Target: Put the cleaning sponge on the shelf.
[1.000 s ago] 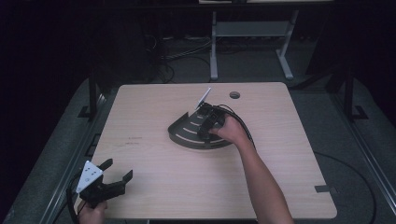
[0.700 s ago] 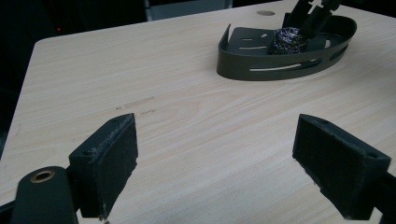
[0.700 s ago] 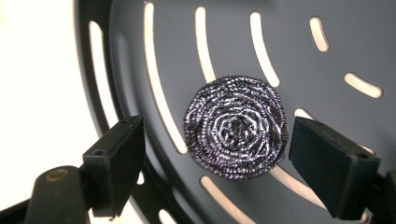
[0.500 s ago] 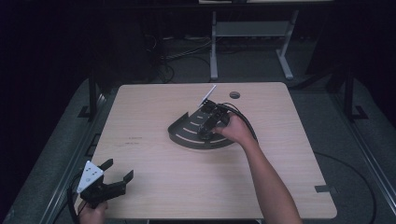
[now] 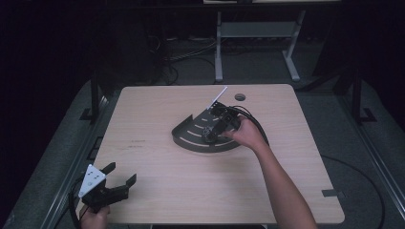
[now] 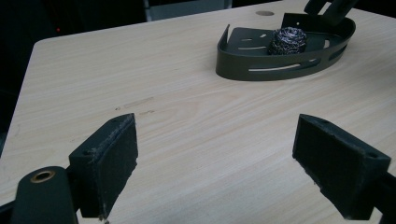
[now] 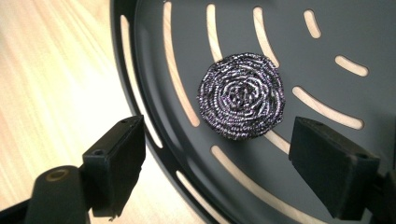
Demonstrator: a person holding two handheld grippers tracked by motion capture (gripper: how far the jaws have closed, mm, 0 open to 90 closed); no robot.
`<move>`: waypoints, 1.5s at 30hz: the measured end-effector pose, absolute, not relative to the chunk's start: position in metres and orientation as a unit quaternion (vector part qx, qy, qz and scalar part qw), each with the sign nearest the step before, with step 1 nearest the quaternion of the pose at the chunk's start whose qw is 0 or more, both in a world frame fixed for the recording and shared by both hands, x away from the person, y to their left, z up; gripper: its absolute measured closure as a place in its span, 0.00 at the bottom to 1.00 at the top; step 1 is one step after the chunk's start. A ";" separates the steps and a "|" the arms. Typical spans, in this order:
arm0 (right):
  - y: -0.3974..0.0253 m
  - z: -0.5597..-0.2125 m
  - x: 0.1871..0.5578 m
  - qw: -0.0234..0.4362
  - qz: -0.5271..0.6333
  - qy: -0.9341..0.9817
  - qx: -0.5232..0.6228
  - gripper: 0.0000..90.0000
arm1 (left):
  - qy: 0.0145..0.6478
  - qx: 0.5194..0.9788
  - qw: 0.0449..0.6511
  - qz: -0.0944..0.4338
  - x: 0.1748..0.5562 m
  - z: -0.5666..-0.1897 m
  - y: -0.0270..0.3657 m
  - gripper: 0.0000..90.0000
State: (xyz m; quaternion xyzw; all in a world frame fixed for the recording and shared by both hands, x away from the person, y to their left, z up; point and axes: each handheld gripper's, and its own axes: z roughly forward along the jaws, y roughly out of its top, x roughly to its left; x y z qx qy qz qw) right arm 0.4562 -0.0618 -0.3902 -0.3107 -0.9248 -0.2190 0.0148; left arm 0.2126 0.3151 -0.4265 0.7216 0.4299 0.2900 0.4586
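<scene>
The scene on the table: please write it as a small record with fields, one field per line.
surface: wooden table
tray: dark slotted corner tray, near the table's far middle
in tray: steel wool scrubber, lying on the tray floor
right tool: open, above the tray, jaws either side of the scrubber, not touching it
left tool: open, at the near left table edge, holding nothing

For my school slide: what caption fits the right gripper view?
Open right gripper hangs over a steel scourer lying in a dark slotted tray.
</scene>
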 end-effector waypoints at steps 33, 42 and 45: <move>-0.097 -0.376 0.423 0.016 -0.253 -0.918 -0.306 0.21 | 0.429 0.725 0.455 0.289 0.213 -0.427 0.313 0.15; -0.104 -0.376 0.415 0.014 -0.253 -0.918 -0.305 0.20 | 0.429 0.724 0.455 0.289 0.212 -0.427 0.313 0.15; -0.105 -0.375 0.413 0.013 -0.253 -0.919 -0.301 0.20 | 0.430 0.724 0.455 0.290 0.212 -0.427 0.314 0.15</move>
